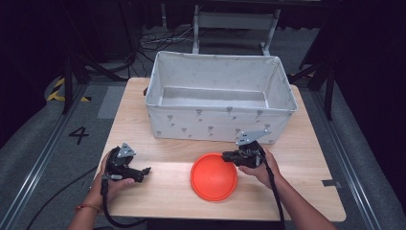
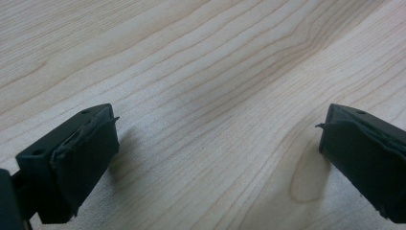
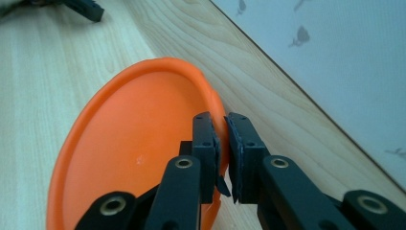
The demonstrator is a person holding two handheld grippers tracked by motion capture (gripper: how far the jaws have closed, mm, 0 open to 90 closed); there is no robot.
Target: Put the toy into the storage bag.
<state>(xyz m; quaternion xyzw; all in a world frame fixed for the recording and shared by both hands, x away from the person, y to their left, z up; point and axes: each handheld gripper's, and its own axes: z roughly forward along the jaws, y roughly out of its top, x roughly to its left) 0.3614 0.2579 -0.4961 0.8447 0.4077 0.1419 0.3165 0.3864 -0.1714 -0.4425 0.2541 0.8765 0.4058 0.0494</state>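
Wooden table (image 1: pixel 297 158) holds orange plate (image 3: pixel 134 153), rim pinched by right claw (image 3: pixel 222 143).

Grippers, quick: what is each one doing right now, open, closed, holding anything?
Left gripper: open, jaws wide apart over bare table, holding nothing.
Right gripper: closed on the rim of the orange plate.

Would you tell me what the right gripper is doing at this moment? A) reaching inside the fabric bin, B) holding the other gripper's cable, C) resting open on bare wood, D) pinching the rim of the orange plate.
D: the right gripper has its jaws closed on the orange plate rim.
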